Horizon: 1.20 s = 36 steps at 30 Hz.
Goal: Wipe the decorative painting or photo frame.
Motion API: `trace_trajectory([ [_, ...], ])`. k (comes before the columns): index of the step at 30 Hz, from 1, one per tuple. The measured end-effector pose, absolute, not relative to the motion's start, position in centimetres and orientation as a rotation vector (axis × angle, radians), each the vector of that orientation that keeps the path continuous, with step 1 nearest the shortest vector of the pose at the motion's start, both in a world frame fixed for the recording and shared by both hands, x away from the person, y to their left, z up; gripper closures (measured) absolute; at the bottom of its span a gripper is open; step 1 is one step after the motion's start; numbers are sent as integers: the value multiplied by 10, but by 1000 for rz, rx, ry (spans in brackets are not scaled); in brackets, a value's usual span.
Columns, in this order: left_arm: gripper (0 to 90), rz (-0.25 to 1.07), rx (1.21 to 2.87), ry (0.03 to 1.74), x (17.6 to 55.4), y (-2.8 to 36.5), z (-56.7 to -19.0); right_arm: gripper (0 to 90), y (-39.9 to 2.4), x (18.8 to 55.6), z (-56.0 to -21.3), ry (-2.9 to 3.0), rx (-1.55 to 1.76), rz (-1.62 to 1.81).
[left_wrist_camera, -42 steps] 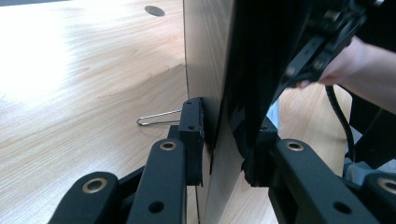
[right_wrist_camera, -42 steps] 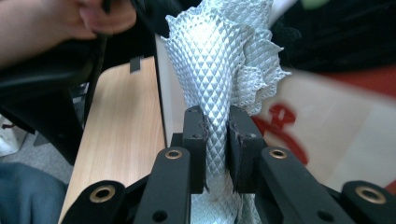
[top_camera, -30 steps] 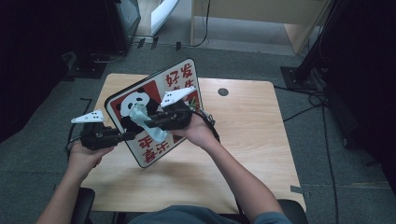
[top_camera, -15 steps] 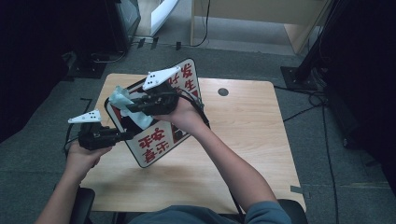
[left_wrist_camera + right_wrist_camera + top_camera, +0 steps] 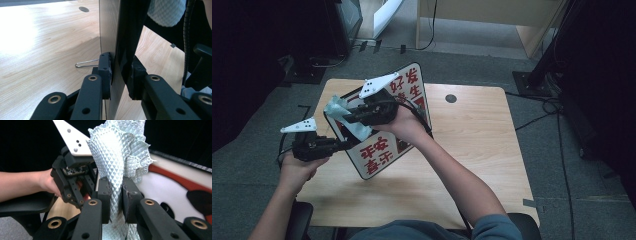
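A white sign board (image 5: 384, 150) with red characters and a black rim stands tilted over the wooden table (image 5: 472, 150). My left gripper (image 5: 343, 145) is shut on the board's left edge. In the left gripper view its jaws (image 5: 121, 72) clamp the board (image 5: 110, 37) edge-on and have just closed a little tighter. My right gripper (image 5: 348, 119) is shut on a pale blue waffle cloth (image 5: 337, 107), pressed at the sign's upper left. In the right gripper view the cloth (image 5: 117, 157) rises between the pads (image 5: 116, 200), with the sign (image 5: 170, 192) behind.
A round cable hole (image 5: 451, 98) sits at the table's far middle. A thin wire clip (image 5: 83, 64) lies on the tabletop beside the board. Cables trail on the floor to the right, and dark stands flank the table.
My right gripper has carried the cloth up and left across the sign's face to its upper left part. The left gripper and the board have stayed in place.
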<state>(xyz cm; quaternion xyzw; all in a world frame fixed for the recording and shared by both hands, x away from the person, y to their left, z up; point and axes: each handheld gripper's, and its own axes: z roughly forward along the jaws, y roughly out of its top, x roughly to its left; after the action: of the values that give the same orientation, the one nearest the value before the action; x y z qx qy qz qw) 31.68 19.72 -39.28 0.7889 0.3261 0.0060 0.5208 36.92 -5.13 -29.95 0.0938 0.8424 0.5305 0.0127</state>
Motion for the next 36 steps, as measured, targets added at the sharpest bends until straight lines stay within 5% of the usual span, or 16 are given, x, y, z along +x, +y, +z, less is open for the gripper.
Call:
trace_trajectory([
  [36,750,14,1887,765,315,203,-392,794,-62,361,-353,2704,360,1650],
])
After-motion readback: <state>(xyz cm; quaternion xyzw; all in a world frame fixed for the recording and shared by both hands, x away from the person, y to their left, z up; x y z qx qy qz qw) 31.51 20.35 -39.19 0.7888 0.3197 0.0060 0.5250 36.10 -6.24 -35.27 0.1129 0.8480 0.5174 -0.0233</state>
